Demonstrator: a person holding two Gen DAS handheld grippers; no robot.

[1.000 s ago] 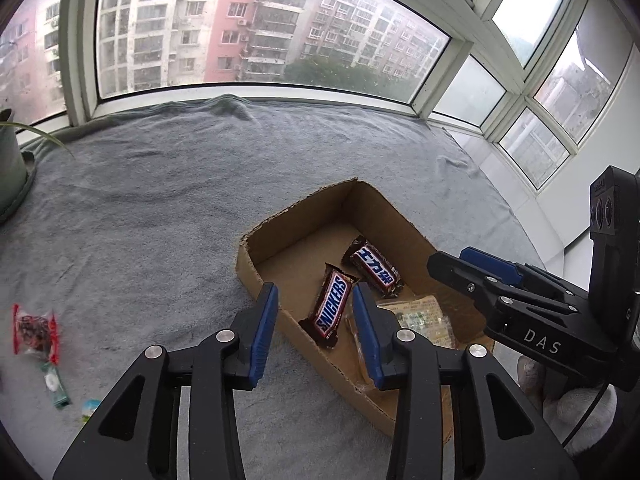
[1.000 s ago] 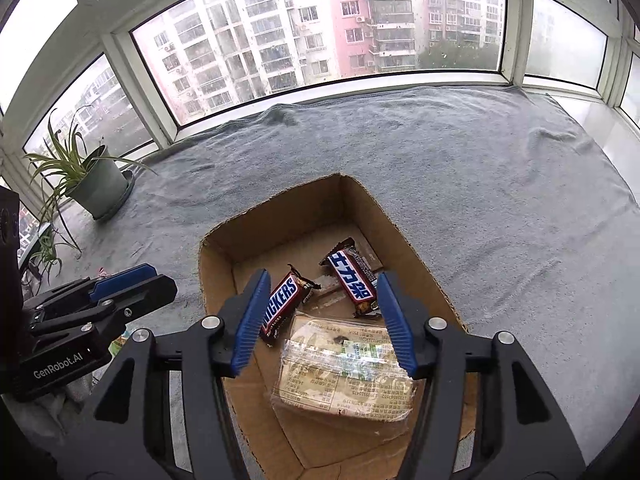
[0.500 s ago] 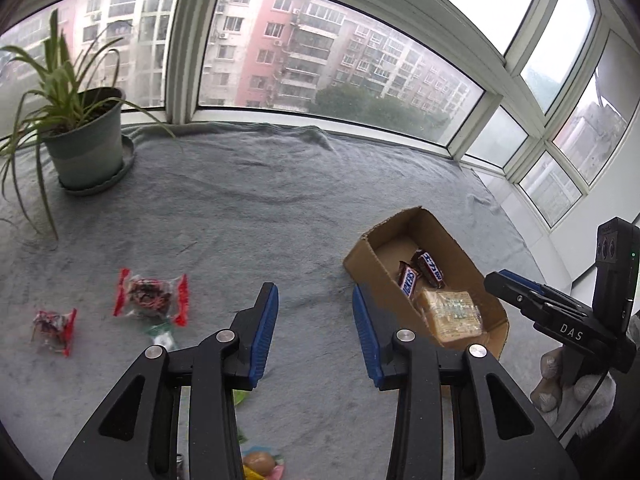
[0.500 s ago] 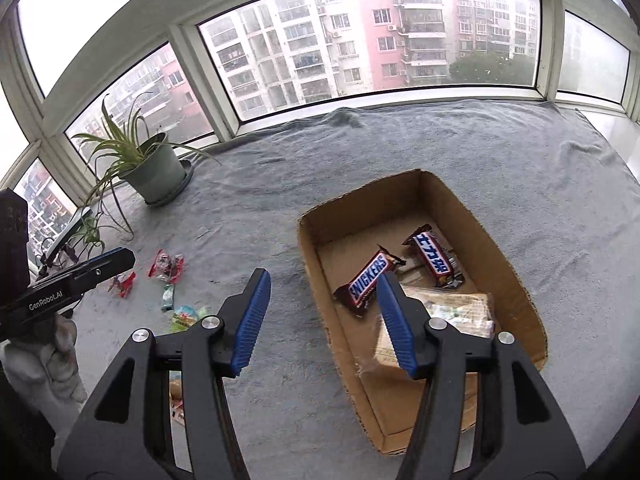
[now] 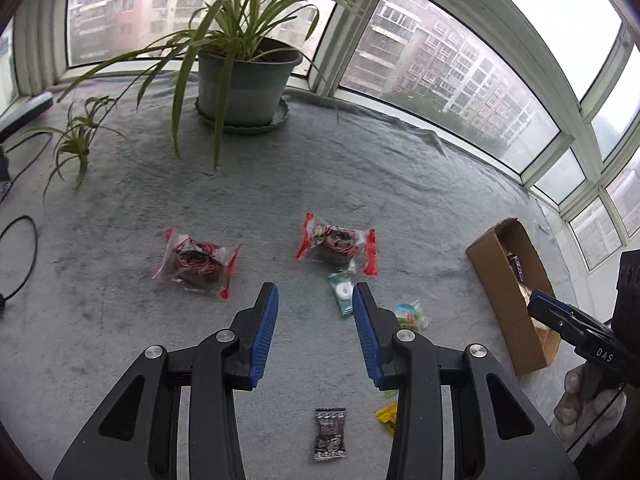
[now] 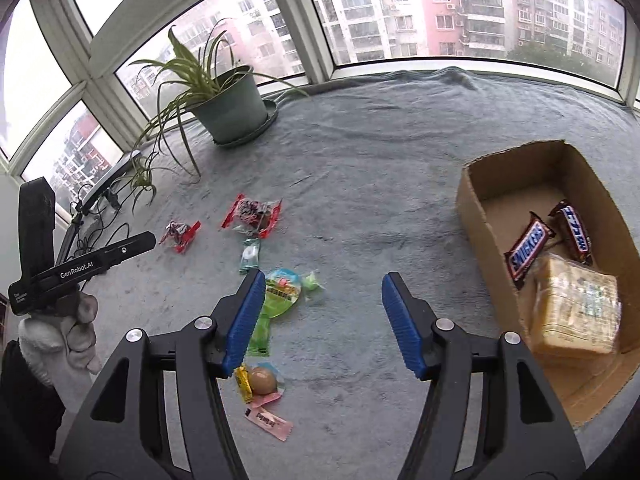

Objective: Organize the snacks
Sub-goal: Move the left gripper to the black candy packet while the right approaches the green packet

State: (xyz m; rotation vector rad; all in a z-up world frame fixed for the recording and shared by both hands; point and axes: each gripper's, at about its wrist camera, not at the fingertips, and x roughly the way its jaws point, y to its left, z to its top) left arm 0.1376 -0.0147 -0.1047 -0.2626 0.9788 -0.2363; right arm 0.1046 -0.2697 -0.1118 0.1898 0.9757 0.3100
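My left gripper point(image 5: 314, 330) is open and empty above the grey cloth, short of two red-ended snack packs point(image 5: 196, 262) point(image 5: 338, 242) and a small teal candy point(image 5: 342, 294). A black sachet point(image 5: 330, 434) lies below it. My right gripper point(image 6: 322, 320) is open and empty, left of the cardboard box point(image 6: 472, 208). The box holds two Snickers bars point(image 6: 528, 248) point(image 6: 574, 232) and a wrapped cake block point(image 6: 574, 308). A green candy pack point(image 6: 280, 292), an egg snack point(image 6: 262, 380) and a pink sachet point(image 6: 268, 422) lie by its left finger.
A potted spider plant point(image 5: 244, 80) stands at the back by the windows, with a small plantlet point(image 5: 76, 144) and black cables point(image 5: 20, 256) to the left. The box also shows at the right edge of the left wrist view point(image 5: 492, 256).
Both grippers have swung left, away from the box. The left one now faces the loose snacks and the plant. The right one has the box at its right side.
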